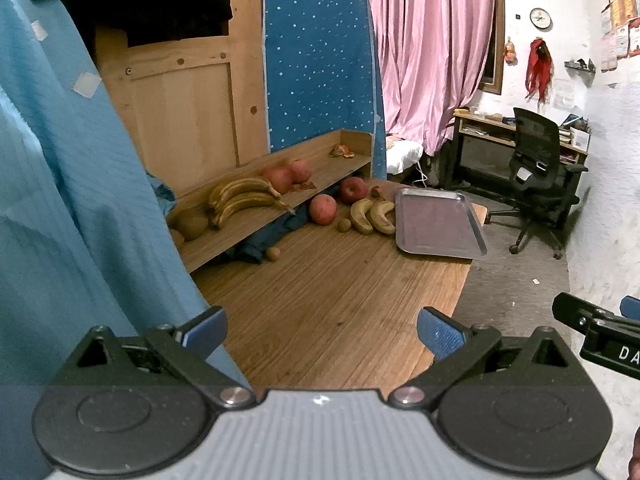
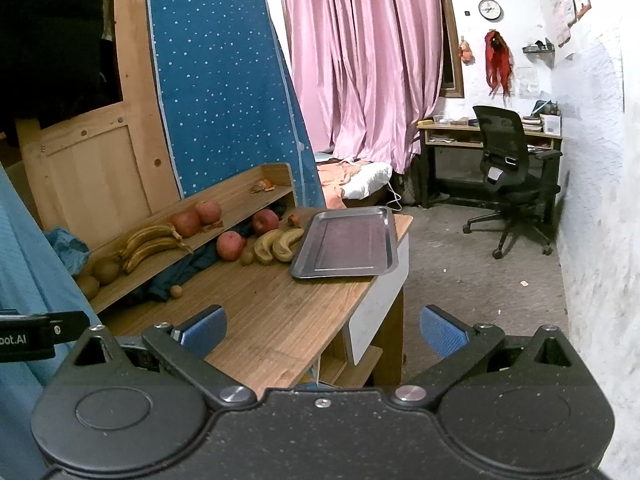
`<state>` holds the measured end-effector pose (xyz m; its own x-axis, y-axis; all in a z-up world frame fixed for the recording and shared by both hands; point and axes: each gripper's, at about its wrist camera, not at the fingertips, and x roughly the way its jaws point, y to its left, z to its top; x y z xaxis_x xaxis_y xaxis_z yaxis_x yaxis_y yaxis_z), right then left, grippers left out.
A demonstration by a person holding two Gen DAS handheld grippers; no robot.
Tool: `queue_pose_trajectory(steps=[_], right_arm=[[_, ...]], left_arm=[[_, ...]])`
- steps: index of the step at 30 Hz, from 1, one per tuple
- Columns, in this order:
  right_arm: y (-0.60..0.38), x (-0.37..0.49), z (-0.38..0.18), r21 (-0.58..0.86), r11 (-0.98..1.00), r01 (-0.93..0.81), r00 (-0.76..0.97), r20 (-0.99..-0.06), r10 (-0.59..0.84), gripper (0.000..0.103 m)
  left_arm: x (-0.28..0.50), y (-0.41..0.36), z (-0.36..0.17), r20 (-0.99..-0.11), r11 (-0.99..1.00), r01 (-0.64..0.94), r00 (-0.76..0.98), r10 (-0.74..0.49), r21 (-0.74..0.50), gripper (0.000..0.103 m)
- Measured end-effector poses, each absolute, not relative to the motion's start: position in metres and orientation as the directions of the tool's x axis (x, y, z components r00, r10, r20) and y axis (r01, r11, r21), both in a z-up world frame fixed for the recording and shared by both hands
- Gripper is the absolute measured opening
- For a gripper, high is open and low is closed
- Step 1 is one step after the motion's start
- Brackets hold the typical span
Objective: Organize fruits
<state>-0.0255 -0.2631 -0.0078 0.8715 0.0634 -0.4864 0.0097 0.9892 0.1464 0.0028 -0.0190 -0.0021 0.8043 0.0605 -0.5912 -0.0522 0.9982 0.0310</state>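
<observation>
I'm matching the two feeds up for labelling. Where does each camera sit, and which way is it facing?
Left wrist: on the left gripper, over the wooden table's near part, facing the fruit and metal tray; own open blue fingers show, the right gripper at the right edge.
Right wrist: on the right gripper, by the table's near corner, facing likewise; own open fingers show.
Shared: tray, two loose bananas, pink curtain, office chair.

Four apples (image 2: 231,245), two banana bunches (image 2: 151,245), four kiwis (image 2: 105,270), one tray (image 2: 346,243)
</observation>
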Motion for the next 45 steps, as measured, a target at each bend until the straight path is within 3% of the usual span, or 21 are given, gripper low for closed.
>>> queue_pose_trajectory(steps=[32,45], right_arm=[[-0.31,-0.04,-0.014,0.158,0.981,-0.113,0.838,-0.515,0.179,0.102],[-0.308,0.034,-0.027,0.049,0.979,-0.199,0.824,-0.533,0.194,0.102]], left_arm=[[-0.016,-0.069,-0.006,-0.631,0.98,-0.183,0.753,0.188,0.075,0.103],[0.059,-0.064,-0.029,-0.67,0.979,-0.201,0.722,0.171,0.034,0.103]])
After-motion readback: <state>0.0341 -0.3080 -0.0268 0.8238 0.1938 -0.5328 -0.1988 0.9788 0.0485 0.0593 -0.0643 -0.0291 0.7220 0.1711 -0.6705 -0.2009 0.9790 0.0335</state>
